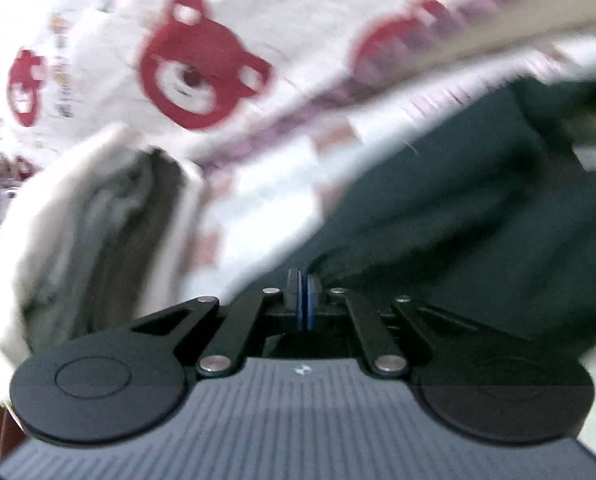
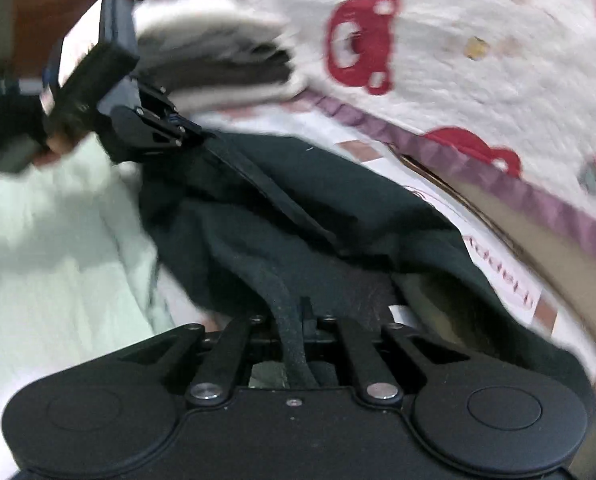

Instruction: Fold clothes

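Note:
A dark green garment point(image 1: 458, 220) lies rumpled on the bed and fills the middle of the right wrist view point(image 2: 257, 220). My left gripper point(image 1: 304, 280) is shut, its blue pads pressed together on the garment's near edge. From the right wrist view the left gripper point(image 2: 189, 130) sits at the garment's far left corner, held by a gloved hand point(image 2: 13, 120). My right gripper point(image 2: 298, 312) is shut on a thick rolled hem of the same garment, which runs down between its fingers. Both views are motion-blurred.
A folded stack of white and grey clothes point(image 1: 97, 220) sits left of the garment, also seen at the back point(image 2: 217, 52). A white cover with red bear faces point(image 2: 458, 60) and a purple border lies beyond. Pale mint cloth point(image 2: 57, 220) spreads at the left.

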Available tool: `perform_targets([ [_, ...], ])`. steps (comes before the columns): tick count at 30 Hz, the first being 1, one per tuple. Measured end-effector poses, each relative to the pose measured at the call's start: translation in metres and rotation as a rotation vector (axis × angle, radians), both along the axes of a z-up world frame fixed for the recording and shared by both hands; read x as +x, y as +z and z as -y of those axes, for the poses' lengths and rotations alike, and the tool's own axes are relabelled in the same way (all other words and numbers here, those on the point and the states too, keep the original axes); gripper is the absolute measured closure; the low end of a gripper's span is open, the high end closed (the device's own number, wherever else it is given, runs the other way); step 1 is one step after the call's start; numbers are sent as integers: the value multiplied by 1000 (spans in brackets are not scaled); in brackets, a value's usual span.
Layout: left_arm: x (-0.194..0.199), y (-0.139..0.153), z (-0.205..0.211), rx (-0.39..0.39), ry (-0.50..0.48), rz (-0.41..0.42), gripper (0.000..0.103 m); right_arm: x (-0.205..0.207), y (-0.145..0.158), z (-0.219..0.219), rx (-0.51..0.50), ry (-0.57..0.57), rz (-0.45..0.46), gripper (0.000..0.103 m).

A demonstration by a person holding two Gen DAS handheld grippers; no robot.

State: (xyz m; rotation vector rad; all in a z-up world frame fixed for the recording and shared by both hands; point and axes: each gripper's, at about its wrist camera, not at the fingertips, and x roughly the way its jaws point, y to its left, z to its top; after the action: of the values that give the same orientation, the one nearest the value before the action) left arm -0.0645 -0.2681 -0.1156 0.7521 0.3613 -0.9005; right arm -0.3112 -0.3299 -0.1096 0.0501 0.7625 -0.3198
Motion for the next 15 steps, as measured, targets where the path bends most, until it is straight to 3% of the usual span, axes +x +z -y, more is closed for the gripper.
perform_targets([
  [5,40,36,17,-224,104,52,98,-33,15,13,220,-126,186,99],
  [7,48,33,21,-241,104,52,89,-45,16,11,262,-156,236,99],
  [10,58,17,11,-181,112,-92,77,-52,11,11,289,-192,244,99],
  [12,59,7,-16,-203,112,-235,71,-53,8,12,287,-205,236,99],
  [15,55,-8,-62,-245,132,-387,60,-49,8,17,288,-215,235,99],
])
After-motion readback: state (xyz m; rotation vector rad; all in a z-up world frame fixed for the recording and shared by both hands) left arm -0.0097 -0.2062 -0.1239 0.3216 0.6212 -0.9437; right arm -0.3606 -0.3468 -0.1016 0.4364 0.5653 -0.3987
